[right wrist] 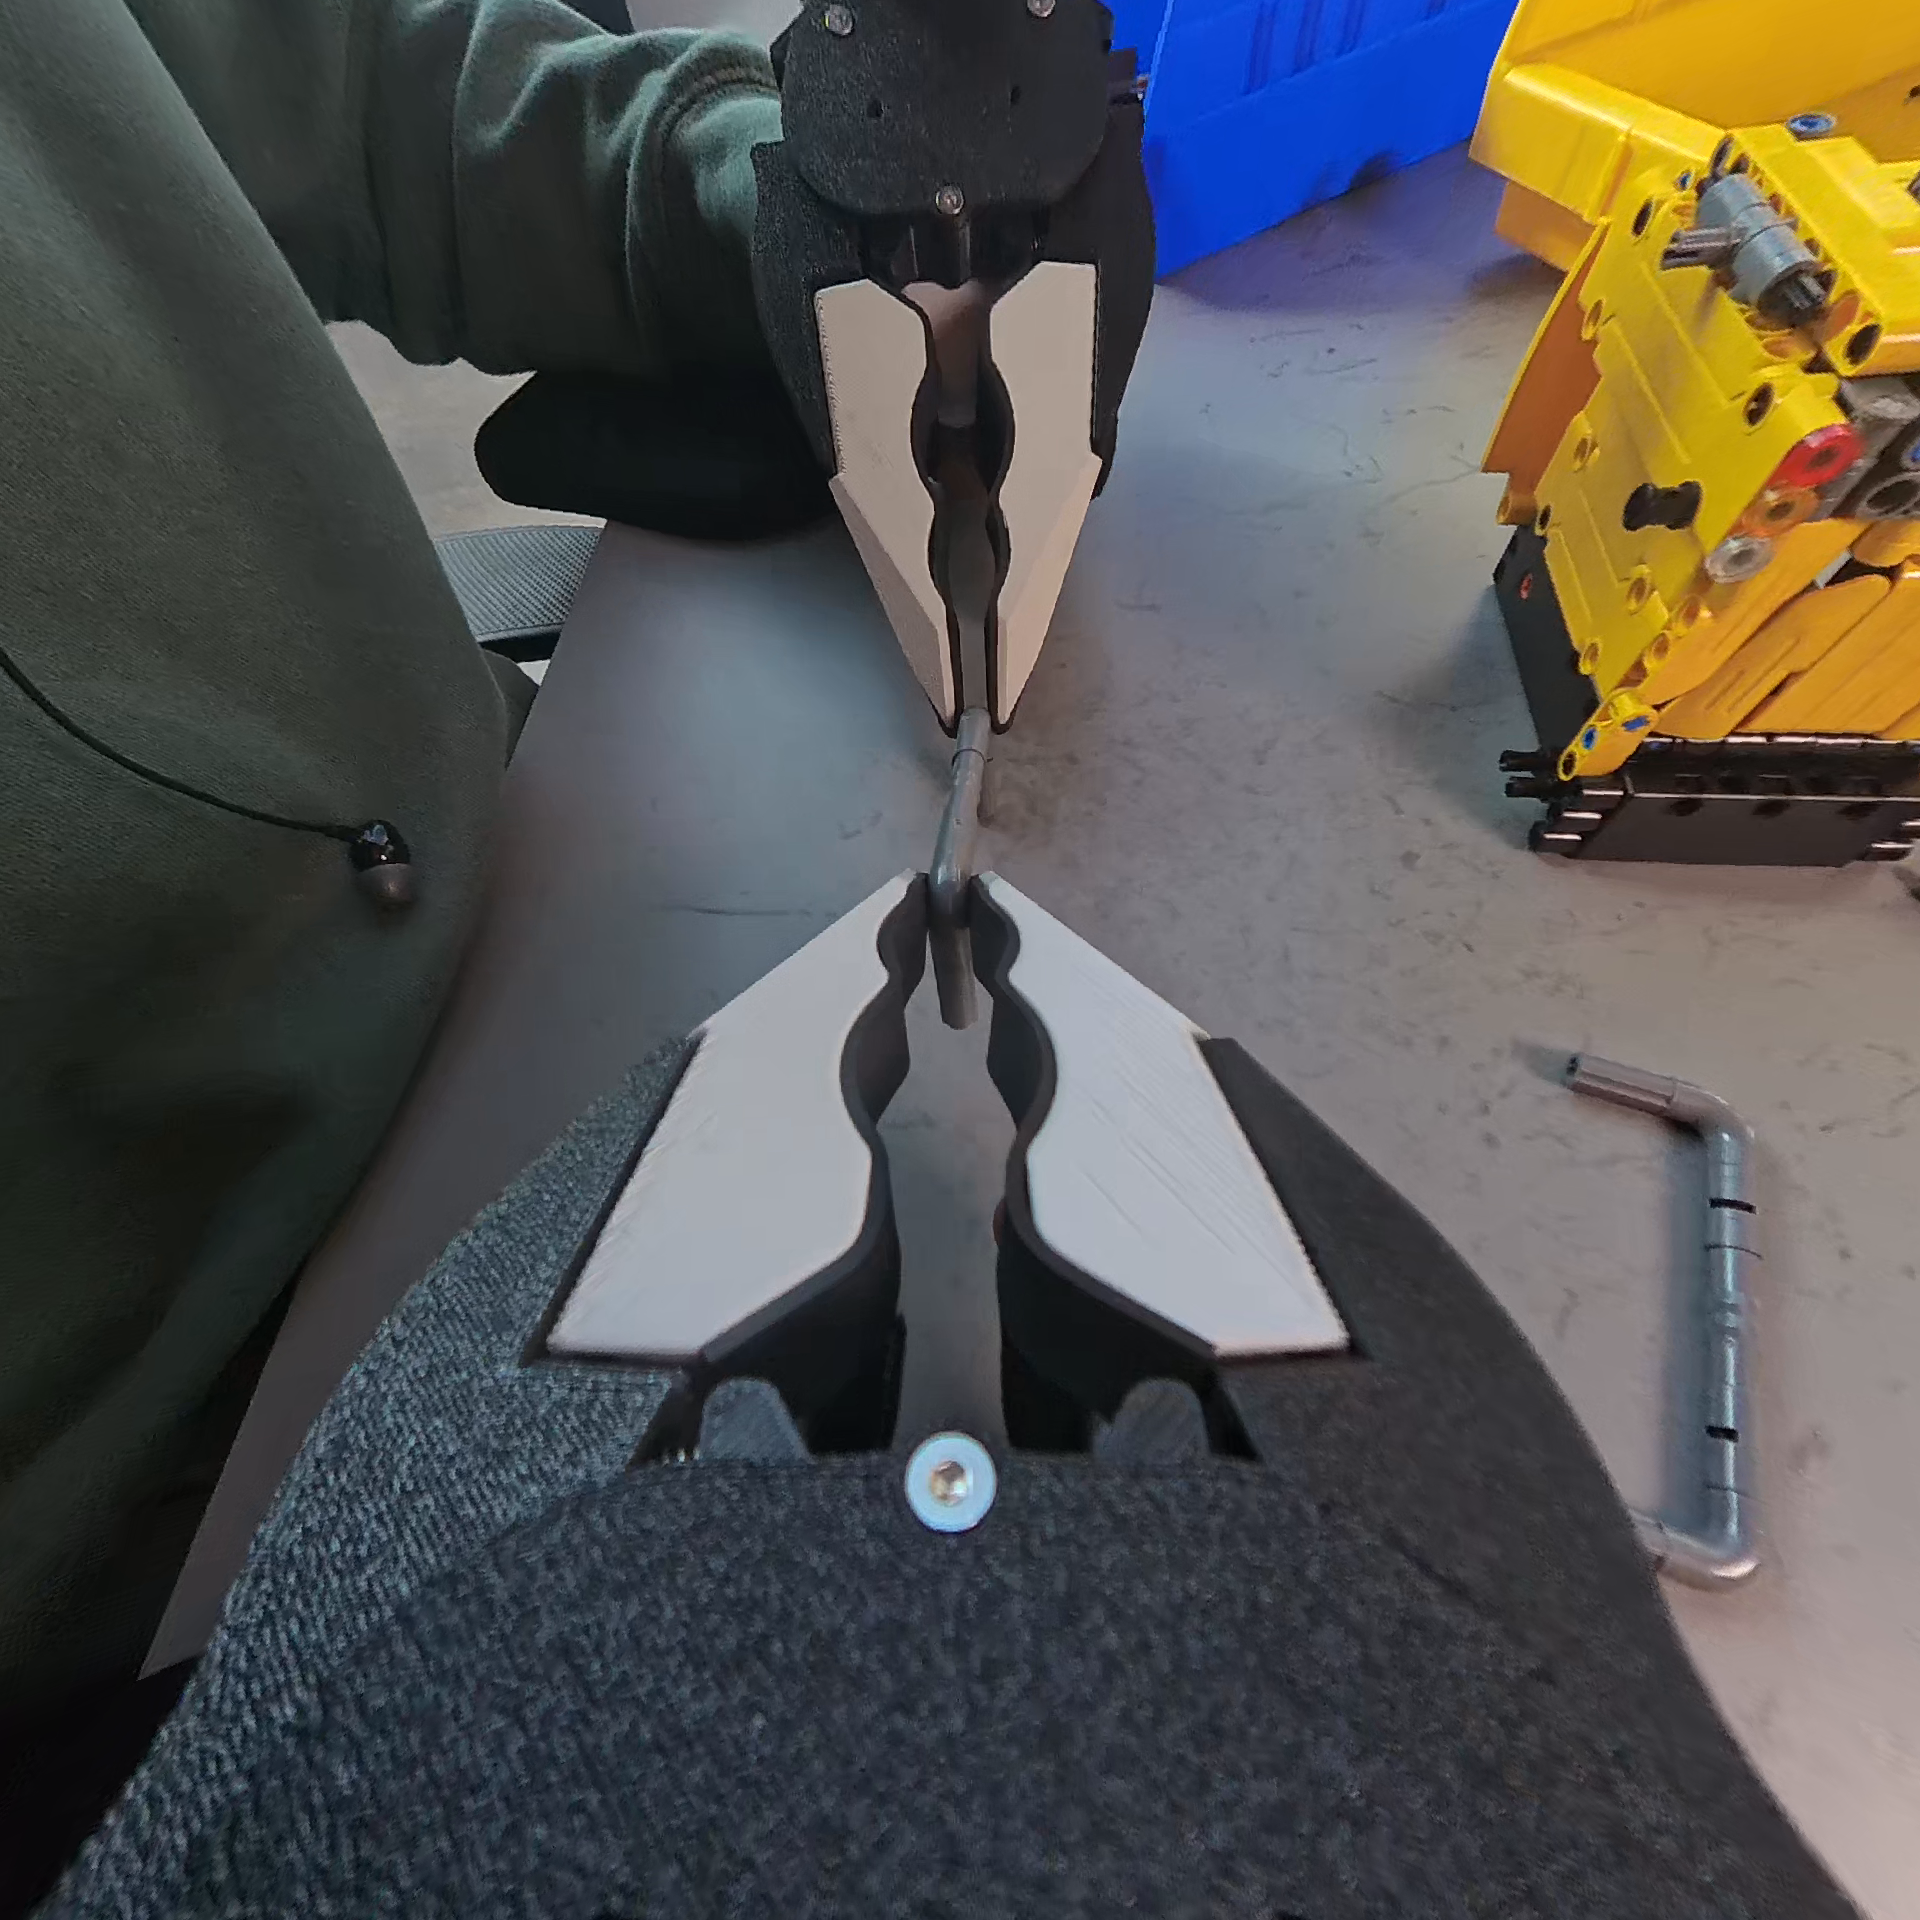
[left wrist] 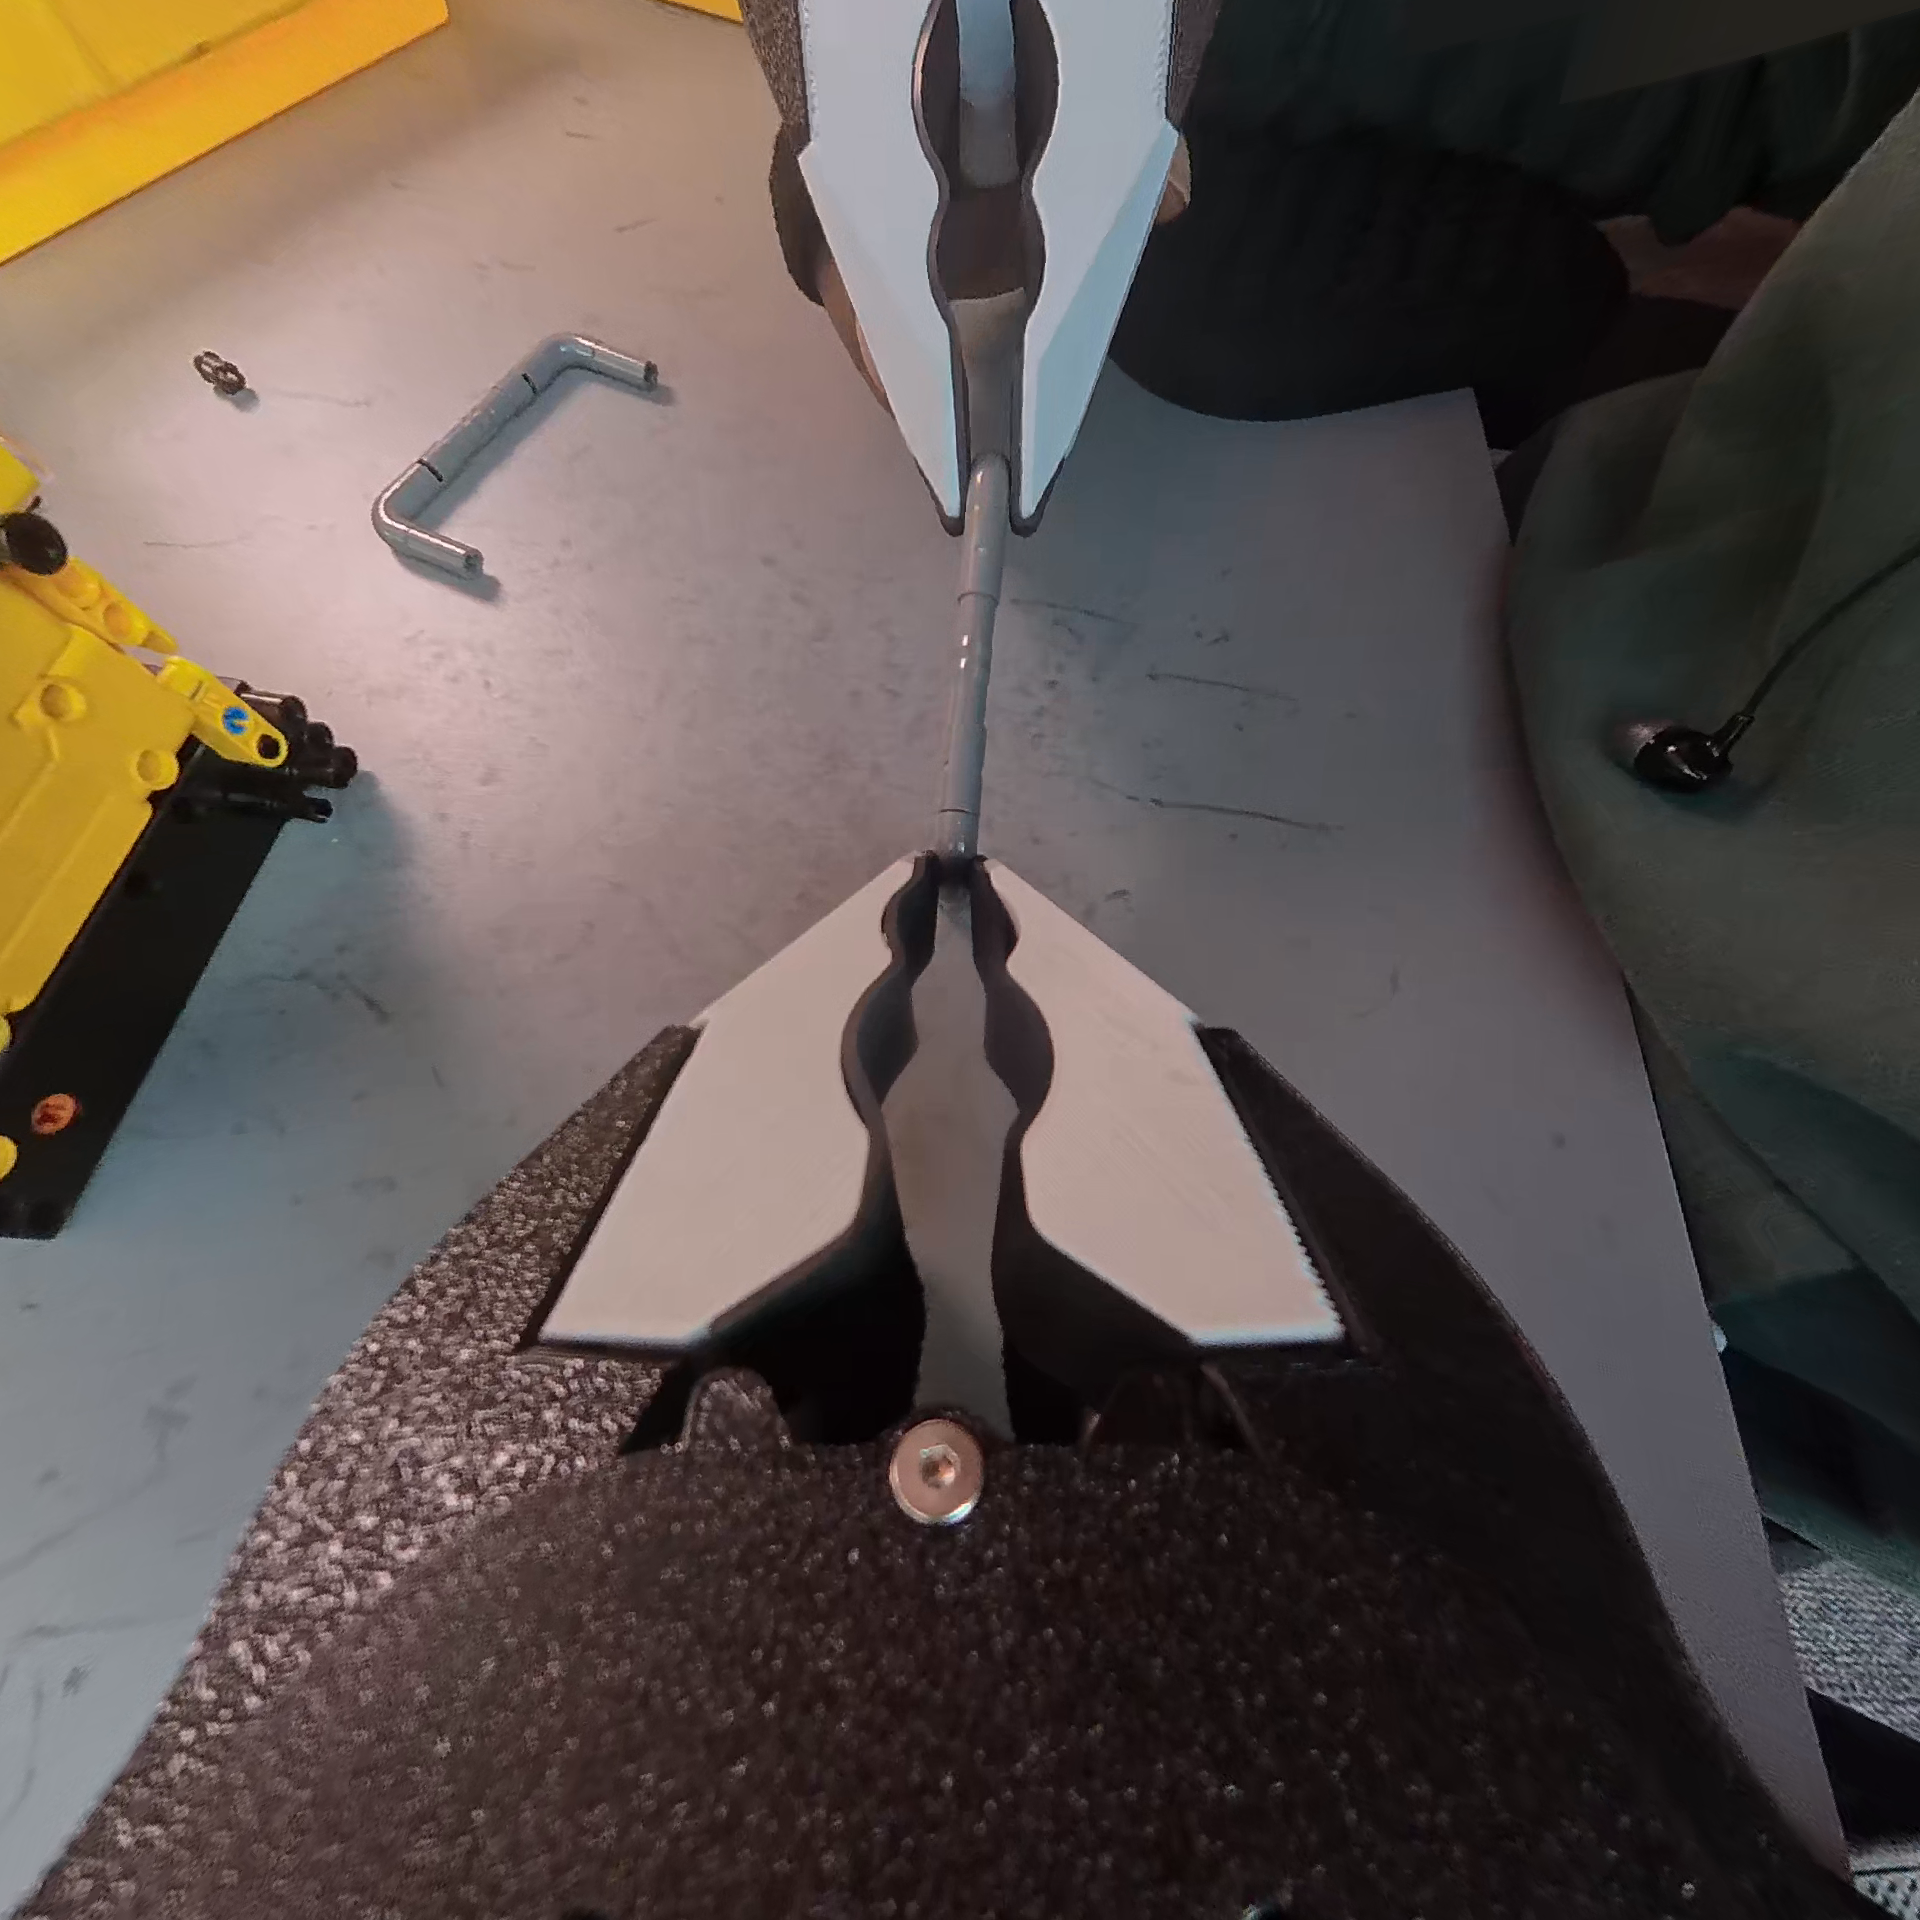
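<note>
A thin grey bent tube (left wrist: 975,686) is held between both grippers above the grey table. My left gripper (left wrist: 954,864) is shut on one end of it. The right gripper (left wrist: 985,520) faces it from the far side, shut on the other end. In the right wrist view my right gripper (right wrist: 951,883) pinches a bent end of the grey tube (right wrist: 958,810), and the left gripper (right wrist: 975,722) grips the far end. A second grey U-shaped tube (left wrist: 488,436) lies loose on the table; it also shows in the right wrist view (right wrist: 1720,1299).
A yellow and black brick-built machine (left wrist: 94,831) stands at the left; in the right wrist view it (right wrist: 1714,468) stands at the right. A blue bin (right wrist: 1299,114) and a yellow bin (left wrist: 156,94) stand behind. A small black ring (left wrist: 218,372) lies on the table. A person's green sleeve (right wrist: 208,520) is close by. Some 7 cm of space lies between my two pairs of fingers.
</note>
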Demonstrator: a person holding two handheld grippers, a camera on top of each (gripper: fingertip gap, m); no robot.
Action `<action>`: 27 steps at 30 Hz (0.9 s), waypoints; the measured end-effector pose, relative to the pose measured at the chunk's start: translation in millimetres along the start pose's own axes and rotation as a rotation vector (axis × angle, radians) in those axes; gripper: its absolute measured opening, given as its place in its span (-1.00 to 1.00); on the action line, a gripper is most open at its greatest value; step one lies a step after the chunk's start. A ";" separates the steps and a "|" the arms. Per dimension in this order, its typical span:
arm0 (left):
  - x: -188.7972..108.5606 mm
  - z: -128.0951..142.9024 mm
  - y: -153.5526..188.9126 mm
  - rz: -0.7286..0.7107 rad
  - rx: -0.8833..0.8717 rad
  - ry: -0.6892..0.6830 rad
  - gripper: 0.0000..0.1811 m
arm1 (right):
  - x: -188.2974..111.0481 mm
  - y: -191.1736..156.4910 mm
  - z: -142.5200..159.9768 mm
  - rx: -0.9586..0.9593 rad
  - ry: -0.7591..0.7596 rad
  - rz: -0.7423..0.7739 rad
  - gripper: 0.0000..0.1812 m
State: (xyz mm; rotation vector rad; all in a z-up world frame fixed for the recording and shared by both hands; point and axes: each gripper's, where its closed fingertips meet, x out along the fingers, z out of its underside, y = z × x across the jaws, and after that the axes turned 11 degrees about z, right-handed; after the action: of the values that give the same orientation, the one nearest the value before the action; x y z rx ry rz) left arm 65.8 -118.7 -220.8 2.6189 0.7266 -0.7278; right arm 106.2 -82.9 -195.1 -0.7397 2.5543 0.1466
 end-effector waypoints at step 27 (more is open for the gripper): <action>17.5 -4.4 -2.8 -0.045 0.072 -0.068 -0.89 | 26.8 4.1 20.1 -0.251 -0.222 0.121 -0.86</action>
State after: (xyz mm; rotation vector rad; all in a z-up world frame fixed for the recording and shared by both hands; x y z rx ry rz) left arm 78.9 -107.8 -227.3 2.6350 0.7546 -0.8671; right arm 92.5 -87.7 -225.6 -0.6191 2.3911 0.5658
